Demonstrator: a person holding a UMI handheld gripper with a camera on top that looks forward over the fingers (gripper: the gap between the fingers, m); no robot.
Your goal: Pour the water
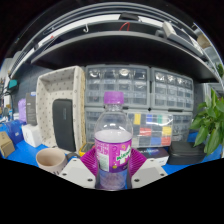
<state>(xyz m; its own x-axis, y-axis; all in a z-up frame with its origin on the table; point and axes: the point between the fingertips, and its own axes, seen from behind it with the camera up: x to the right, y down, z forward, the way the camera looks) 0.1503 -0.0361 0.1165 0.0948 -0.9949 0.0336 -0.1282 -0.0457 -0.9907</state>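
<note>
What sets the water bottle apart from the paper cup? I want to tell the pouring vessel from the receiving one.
The water bottle is tall, clear and capped in purple; the paper cup is short, tan and open-topped. The bottle stands between the fingers of the hand-held gripper; the cup sits free to the side, untouched. The bottle has a magenta label; the cup looks plain. Both stand upright.

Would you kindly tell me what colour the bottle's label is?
Magenta, on the bottle between the hand-held gripper fingers; gripper view.

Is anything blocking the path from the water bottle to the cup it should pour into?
Nothing visible does. The claw is shut on the water bottle, and the cup sits just beside it on the table, with only bare surface between them.
</note>
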